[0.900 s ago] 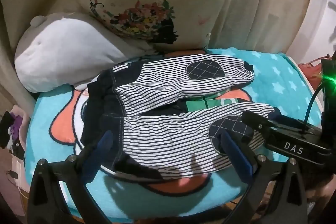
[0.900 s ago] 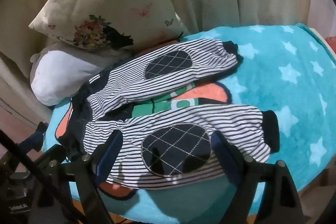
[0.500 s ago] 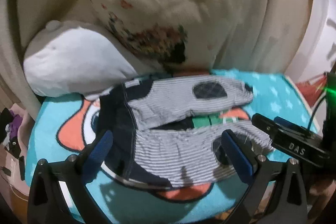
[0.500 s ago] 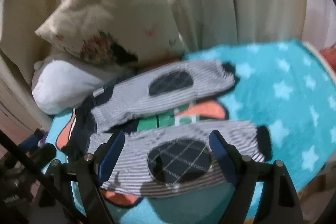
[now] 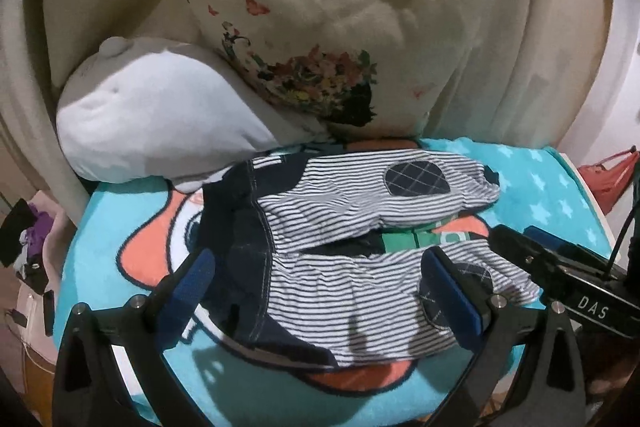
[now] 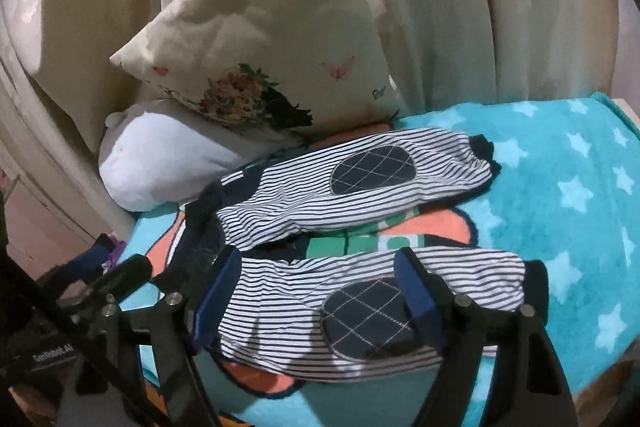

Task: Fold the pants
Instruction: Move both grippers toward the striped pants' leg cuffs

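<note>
Left gripper (image 5: 324,291), jaws spread wide and empty, angled down above the near leg of the striped pants (image 5: 360,227); its blue pads (image 5: 448,291) hover over the cloth without pressing it, the left pad above the dark waistband end, the right pad over the near knee patch. Just to its right, the black body of the right gripper (image 5: 560,279) reaches in over the cuff end of the same leg. Right gripper (image 6: 316,291), jaws likewise held apart with nothing between them, tilted down over the near leg; between its pads lies striped cloth, and the right pad covers part of the near knee patch (image 6: 360,323). The pants lie flat and unfolded directly ahead of both grippers on a turquoise star-print blanket (image 6: 580,187), waistband to the left, both legs running to the right, dark cuffs at the far right ends, the two legs parted by a narrow gap showing the blanket's green and orange cartoon print. Beyond the far leg, a white plush cushion (image 5: 160,119) lies to the left, with a cream floral pillow (image 5: 336,39) leaning above it against pale curtains (image 6: 480,7).
</note>
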